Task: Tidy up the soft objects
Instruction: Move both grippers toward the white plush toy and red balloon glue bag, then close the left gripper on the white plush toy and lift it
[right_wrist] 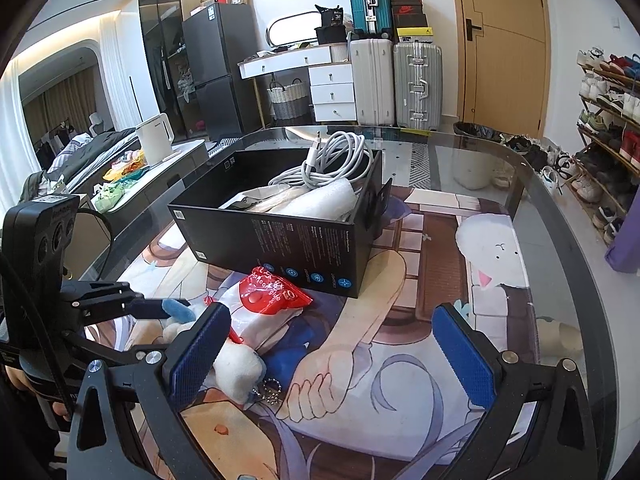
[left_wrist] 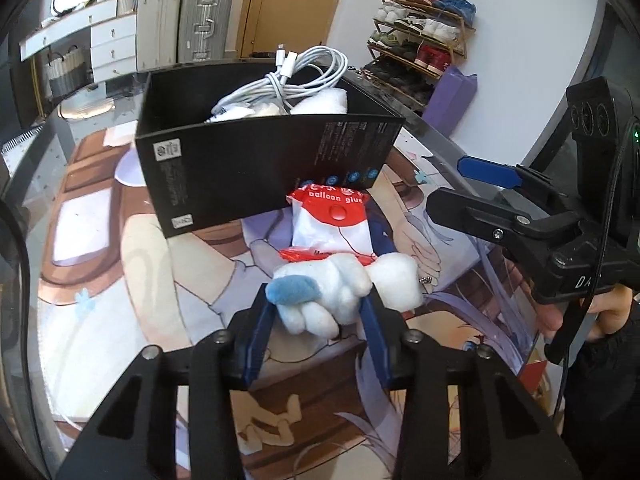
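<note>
A white plush toy [left_wrist: 340, 280] with a blue ear lies on the printed mat, just in front of a red-and-white balloon glue packet [left_wrist: 332, 220]. My left gripper [left_wrist: 318, 304] is shut on the plush, its blue pads pressing both sides. Behind the packet stands a black box [left_wrist: 256, 168] holding a coiled white cable [left_wrist: 304, 68] and white soft packing. In the right wrist view my right gripper [right_wrist: 332, 354] stands open over the mat with nothing between its fingers. The plush [right_wrist: 240, 364], packet [right_wrist: 272, 296] and box [right_wrist: 304, 248] lie to its left and ahead.
The printed mat [right_wrist: 440, 240] covers a round glass table [right_wrist: 560, 208] whose edge curves to the right. A small ball chain [right_wrist: 268, 390] hangs off the plush. Beyond the table are suitcases [right_wrist: 416, 84], a shoe rack [right_wrist: 612, 120] and a white kettle [right_wrist: 154, 138].
</note>
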`<state>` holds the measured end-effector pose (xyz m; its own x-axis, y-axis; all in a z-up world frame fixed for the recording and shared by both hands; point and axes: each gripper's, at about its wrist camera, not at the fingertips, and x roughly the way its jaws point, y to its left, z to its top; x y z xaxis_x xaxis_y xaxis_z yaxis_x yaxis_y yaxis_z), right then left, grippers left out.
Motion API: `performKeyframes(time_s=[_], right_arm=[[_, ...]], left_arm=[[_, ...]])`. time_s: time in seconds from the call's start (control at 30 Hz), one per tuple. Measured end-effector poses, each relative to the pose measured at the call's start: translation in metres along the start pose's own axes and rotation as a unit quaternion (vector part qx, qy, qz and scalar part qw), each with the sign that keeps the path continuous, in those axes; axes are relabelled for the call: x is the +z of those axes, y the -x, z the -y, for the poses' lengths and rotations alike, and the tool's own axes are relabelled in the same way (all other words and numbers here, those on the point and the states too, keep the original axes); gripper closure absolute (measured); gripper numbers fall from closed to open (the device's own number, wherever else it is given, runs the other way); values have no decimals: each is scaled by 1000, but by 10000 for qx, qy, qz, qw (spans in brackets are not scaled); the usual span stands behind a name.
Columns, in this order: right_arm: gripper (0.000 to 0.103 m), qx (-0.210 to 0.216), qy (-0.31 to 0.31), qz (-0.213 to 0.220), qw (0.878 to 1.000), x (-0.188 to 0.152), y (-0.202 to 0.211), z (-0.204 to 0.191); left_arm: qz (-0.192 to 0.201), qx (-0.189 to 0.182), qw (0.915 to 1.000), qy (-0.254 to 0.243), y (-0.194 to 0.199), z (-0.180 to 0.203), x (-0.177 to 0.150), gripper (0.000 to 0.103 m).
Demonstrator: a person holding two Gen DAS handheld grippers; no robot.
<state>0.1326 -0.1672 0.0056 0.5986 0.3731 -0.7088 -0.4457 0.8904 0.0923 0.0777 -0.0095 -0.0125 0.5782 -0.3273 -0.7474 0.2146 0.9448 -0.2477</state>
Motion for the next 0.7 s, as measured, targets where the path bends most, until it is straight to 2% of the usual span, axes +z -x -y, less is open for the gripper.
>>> performKeyframes(time_s=[0.27, 0.7], right_arm=[[1, 3, -1, 5, 10000, 0, 0, 0], [1, 26, -4, -8, 10000, -3, -2, 0]], left_arm=[[54, -42, 10000, -60, 11, -3, 0, 71], [89, -68, 9999, -88, 26, -11, -7, 72]])
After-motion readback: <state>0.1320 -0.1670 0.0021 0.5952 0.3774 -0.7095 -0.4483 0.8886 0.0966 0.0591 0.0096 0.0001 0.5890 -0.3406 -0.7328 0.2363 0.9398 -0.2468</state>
